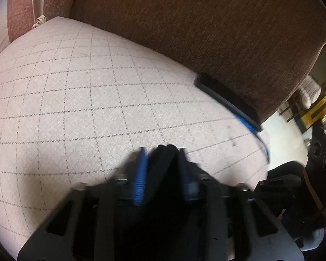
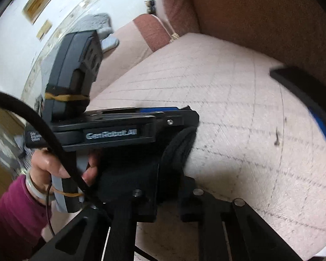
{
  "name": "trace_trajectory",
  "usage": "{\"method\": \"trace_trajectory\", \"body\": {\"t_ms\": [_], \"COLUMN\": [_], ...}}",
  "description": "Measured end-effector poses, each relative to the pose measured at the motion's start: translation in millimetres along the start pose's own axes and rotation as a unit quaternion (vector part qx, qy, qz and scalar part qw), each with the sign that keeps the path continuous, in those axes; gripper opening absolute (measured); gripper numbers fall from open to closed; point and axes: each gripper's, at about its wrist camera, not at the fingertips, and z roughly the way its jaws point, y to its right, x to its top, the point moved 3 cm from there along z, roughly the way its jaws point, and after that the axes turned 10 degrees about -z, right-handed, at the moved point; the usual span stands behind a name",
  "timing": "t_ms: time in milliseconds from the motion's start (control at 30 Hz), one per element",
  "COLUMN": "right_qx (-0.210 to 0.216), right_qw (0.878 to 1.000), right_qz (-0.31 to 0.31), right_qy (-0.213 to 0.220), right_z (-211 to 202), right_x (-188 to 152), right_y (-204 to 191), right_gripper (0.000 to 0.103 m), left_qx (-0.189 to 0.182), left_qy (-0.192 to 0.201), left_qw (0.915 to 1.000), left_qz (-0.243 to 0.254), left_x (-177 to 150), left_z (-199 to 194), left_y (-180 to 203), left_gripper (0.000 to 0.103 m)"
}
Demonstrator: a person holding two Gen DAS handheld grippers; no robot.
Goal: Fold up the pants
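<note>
The black pants (image 1: 164,158) show as a bunch of dark cloth pinched between the blue-padded fingers of my left gripper (image 1: 163,152), held above the pale checked sofa seat (image 1: 76,100). In the right wrist view the left gripper (image 2: 191,121) lies side-on with the black cloth (image 2: 180,145) hanging from its tips. My right gripper is open: only its right finger (image 2: 310,100) shows, black with a blue pad, at the right edge; the same finger (image 1: 230,100) appears in the left wrist view. Nothing sits between the right fingers.
The brown sofa back (image 1: 184,21) rises behind the seat. A reddish armrest (image 1: 19,8) stands at the left end. A person's hand (image 2: 54,165) in a magenta sleeve grips the left gripper's handle. A black cable (image 2: 32,117) crosses the right wrist view.
</note>
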Motion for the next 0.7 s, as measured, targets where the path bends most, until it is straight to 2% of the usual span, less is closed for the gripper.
{"method": "trace_trajectory", "body": {"t_ms": [200, 300, 400, 500, 633, 700], "right_qx": [0.034, 0.065, 0.103, 0.143, 0.18, 0.195], "right_qw": [0.997, 0.992, 0.985, 0.977, 0.968, 0.966], "right_qz": [-0.055, -0.093, -0.125, -0.152, -0.174, -0.164], "right_qy": [0.047, 0.061, 0.06, 0.046, -0.008, -0.05], "right_z": [-27, -29, -15, 13, 79, 111], "right_x": [34, 46, 53, 51, 33, 22], "right_y": [-48, -84, -122, -162, -212, -222], "right_gripper": [0.011, 0.011, 0.011, 0.011, 0.011, 0.015], "left_qx": [-0.035, -0.025, -0.009, 0.022, 0.062, 0.074], "left_qy": [0.079, 0.12, 0.147, 0.167, 0.191, 0.194], "left_qw": [0.9955, 0.9901, 0.9821, 0.9692, 0.9401, 0.9306], "left_qz": [-0.038, -0.067, -0.117, -0.18, -0.276, -0.302], "left_x": [2, -5, -28, -67, -130, -152], "left_z": [-73, -119, -164, -199, -239, -247], "left_y": [-11, -30, -67, -109, -165, -177], "left_gripper": [0.012, 0.012, 0.012, 0.012, 0.012, 0.021]}}
